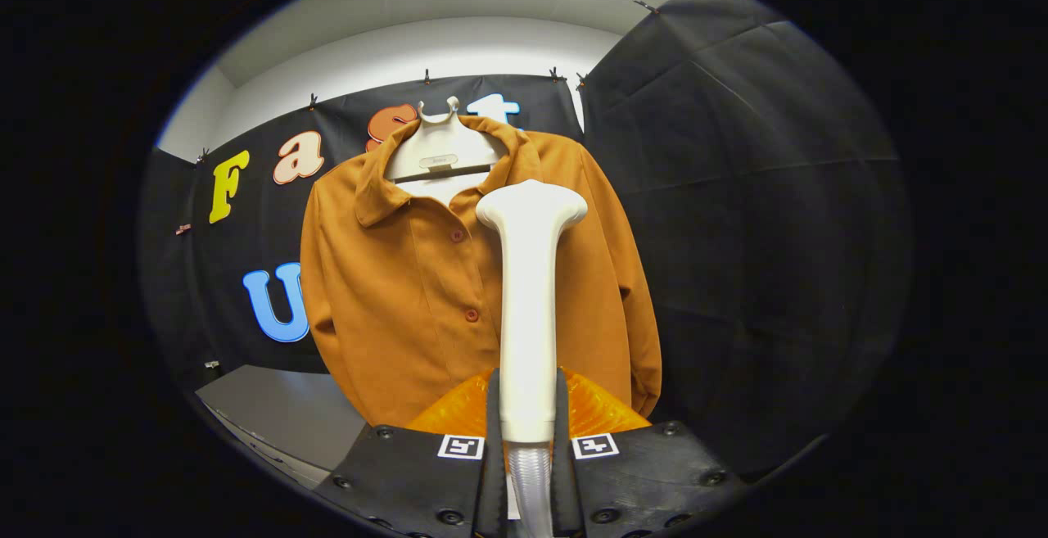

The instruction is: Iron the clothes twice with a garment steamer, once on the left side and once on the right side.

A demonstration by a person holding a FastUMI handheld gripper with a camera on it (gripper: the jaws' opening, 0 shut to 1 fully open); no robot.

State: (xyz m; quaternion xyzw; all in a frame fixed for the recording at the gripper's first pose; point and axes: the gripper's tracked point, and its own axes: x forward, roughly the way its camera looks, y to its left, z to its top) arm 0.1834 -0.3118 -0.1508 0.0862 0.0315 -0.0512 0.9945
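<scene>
Your claw (528,407) is pinched on the handle of the garment steamer (528,292), both fingers pressing its sides low down, with the ribbed hose running out beneath. The steamer stands upright between the fingers, its broad head (531,204) level with the shirt's chest, just below the collar.

The orange shirt (426,276) hangs on a pale hanger (442,153) against the booth wall, front facing you, buttons (472,314) running down its middle. The steamer head sits just to the side of that button line, over the panel that lies away from the grey tabletop (278,415) below the shirt. Whether the head touches the cloth cannot be told from here.

My judgement: you are placed at the top of a stroke on that panel. Keep your grip firm so the handle does not twist, bring the head flat to the cloth, and draw it straight down toward the hem at an even pace, staying off the buttons. Then move across the button line and repeat on the other panel. Watch the hose does not snag the hem.
</scene>
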